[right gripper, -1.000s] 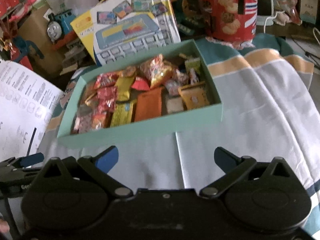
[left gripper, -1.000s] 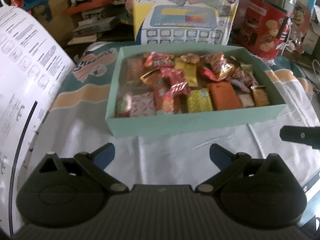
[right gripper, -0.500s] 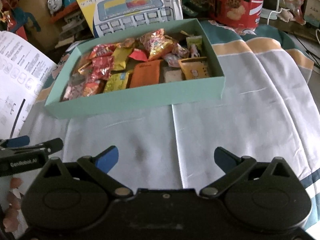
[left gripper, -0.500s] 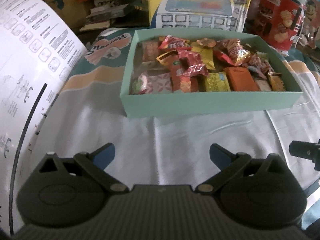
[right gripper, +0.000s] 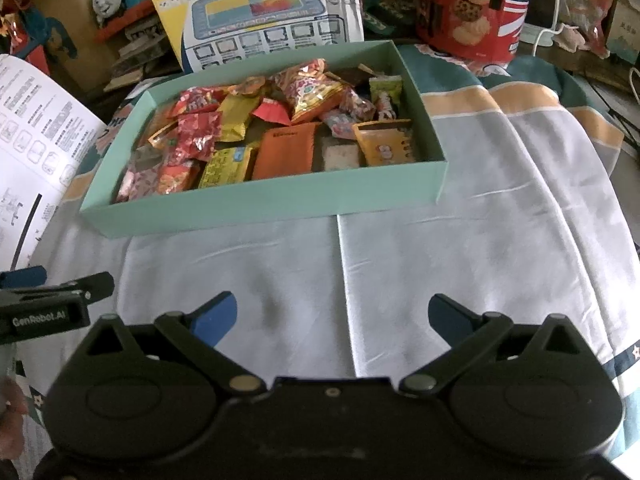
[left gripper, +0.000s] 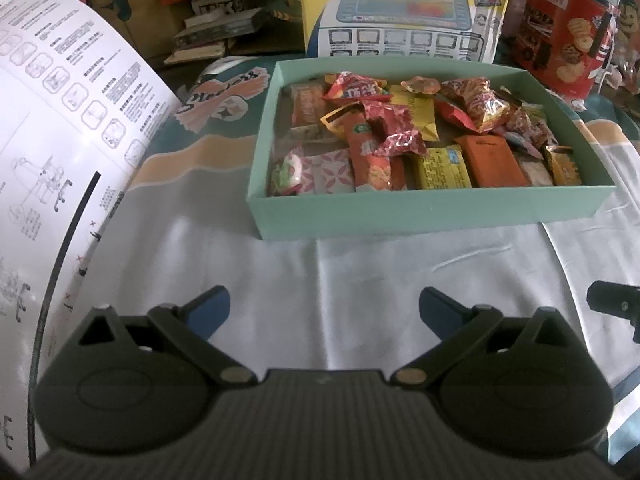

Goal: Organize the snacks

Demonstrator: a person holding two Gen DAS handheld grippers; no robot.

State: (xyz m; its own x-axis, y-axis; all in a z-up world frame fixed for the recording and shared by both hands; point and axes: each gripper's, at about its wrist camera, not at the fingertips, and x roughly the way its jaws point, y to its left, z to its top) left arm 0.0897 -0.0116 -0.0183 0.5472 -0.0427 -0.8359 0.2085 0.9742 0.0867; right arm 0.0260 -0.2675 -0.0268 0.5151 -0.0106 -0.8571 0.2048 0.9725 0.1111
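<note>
One green box (left gripper: 420, 212) full of snacks (left gripper: 400, 136) sits on the cloth (right gripper: 400, 280), its near edge facing both grippers. Bare cloth lies open between them. The left gripper (left gripper: 324, 308) and right gripper (right gripper: 332, 316) each have jaws spread wide, holding nothing. A big paper sheet (left gripper: 60, 140) curls up at the left.

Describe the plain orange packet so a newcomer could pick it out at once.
Find the mint-green box of snacks on the pale cloth. Along its near wall, slightly right of middle, the plain orange packet lies flat between a yellow printed packet and a small whitish one. Alone among its neighbours it is solid matte orange, almost unpatterned.
</note>
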